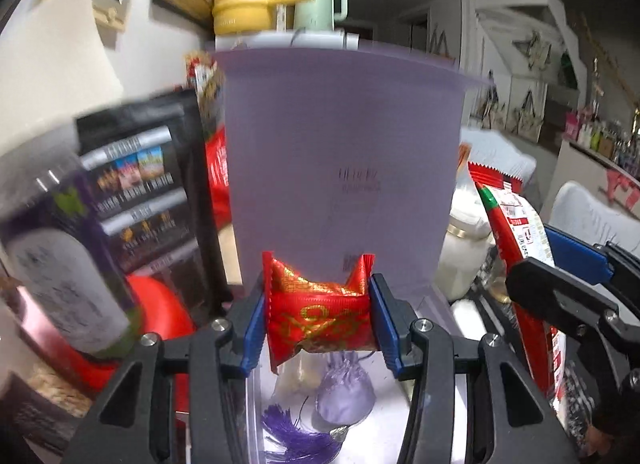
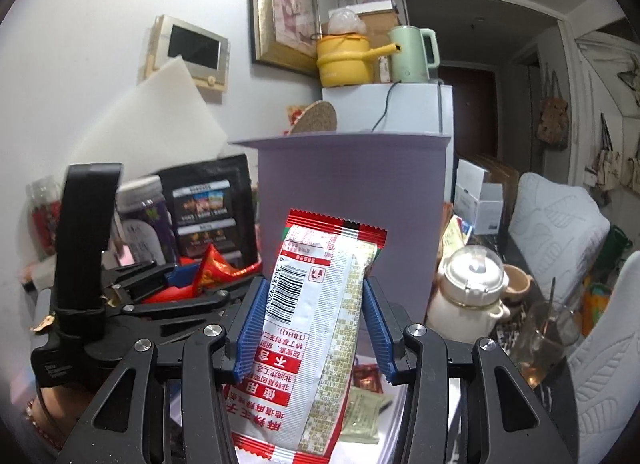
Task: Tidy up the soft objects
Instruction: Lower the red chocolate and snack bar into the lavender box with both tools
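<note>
Lilac plastic bin point(image 1: 344, 152) stands upright, close ahead of both tools. Right tool point(image 2: 310, 320) clamped on red-and-white snack packet point(image 2: 316, 328), held upright before bin wall. Left tool point(image 1: 320, 312) pinching small red-gold pouch point(image 1: 320, 312) at bin's base

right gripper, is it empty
No, the right gripper is shut on a red and white snack packet.
</note>
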### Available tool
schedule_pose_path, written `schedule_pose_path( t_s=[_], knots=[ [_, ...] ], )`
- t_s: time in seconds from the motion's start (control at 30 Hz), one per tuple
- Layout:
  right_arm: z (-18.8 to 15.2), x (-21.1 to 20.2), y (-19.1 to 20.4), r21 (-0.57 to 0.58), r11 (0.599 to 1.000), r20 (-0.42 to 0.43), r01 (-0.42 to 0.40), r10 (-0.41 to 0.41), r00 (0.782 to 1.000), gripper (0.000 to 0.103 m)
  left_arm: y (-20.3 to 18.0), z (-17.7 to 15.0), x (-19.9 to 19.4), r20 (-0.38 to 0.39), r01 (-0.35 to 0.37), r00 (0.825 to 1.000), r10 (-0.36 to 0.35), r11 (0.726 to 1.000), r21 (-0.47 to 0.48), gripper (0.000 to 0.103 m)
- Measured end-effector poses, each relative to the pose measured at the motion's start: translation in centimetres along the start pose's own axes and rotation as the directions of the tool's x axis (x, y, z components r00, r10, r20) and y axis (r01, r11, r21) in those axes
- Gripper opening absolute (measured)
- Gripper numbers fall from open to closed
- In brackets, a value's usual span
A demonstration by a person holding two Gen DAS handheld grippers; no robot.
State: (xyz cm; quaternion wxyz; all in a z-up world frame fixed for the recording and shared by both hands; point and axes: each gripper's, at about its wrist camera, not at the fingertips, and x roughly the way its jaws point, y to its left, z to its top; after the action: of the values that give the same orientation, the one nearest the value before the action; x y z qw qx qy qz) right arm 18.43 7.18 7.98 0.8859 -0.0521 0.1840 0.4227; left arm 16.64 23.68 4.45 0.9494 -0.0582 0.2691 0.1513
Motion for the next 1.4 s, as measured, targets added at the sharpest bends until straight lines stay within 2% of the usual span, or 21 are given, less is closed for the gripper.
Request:
schedule_pose_path(
  t_s=[0.2,0.3,0.4,0.57,0.83,0.9,0.97,1.07,1.4],
  knots=[
    [-2.0,3.3,-1.5,0.023,0.999,-0.105,0.025,-0.023,0.994,0.047,-0.5,-1.5,2.8,-0.074,-0.055,0.996,0.059,0.997,0.047,0.047],
    [-2.9,4.4,-2.3,0.044,0.998,-0.12,0.037,-0.032,0.992,0.047,-0.6,-2.2,4.2,-0.111,-0.026,0.993,0.032,0.998,0.049,0.047],
    [-3.7,5.6,-2.8,0.053,0.998,-0.154,0.042,-0.034,0.987,0.047,-0.8,-2.9,5.5,-0.155,-0.051,0.986,0.061,0.996,0.067,0.047],
    [-4.7,6.9,-3.2,0.059,0.997,-0.193,0.046,-0.034,0.981,0.047,-1.1,-3.6,6.8,-0.196,-0.032,0.979,0.047,0.997,0.075,0.047],
    [-5.8,8.6,-3.7,0.063,0.996,-0.268,0.061,-0.042,0.962,0.047,-1.0,-4.5,8.5,-0.273,-0.036,0.961,0.052,0.997,0.062,0.047],
    [-6.2,9.0,-3.9,0.068,0.996,-0.291,0.065,-0.043,0.956,0.047,-0.9,-4.6,9.0,-0.304,-0.057,0.95,0.077,0.996,0.074,0.047],
    [-6.5,9.4,-4.1,0.074,0.995,-0.311,0.066,-0.04,0.95,0.047,-0.6,-4.7,9.4,-0.33,-0.043,0.942,0.057,0.998,0.051,0.047],
    [-6.9,9.8,-4.2,0.078,0.995,-0.334,0.065,-0.036,0.942,0.047,-0.2,-4.9,9.8,-0.352,-0.029,0.935,0.04,0.999,0.037,0.047],
    [-7.8,10.8,-4.6,0.085,0.994,-0.397,0.076,-0.036,0.917,0.047,-0.5,-5.3,11.3,-0.38,-0.051,0.922,0.075,0.996,0.073,0.047]
  ],
)
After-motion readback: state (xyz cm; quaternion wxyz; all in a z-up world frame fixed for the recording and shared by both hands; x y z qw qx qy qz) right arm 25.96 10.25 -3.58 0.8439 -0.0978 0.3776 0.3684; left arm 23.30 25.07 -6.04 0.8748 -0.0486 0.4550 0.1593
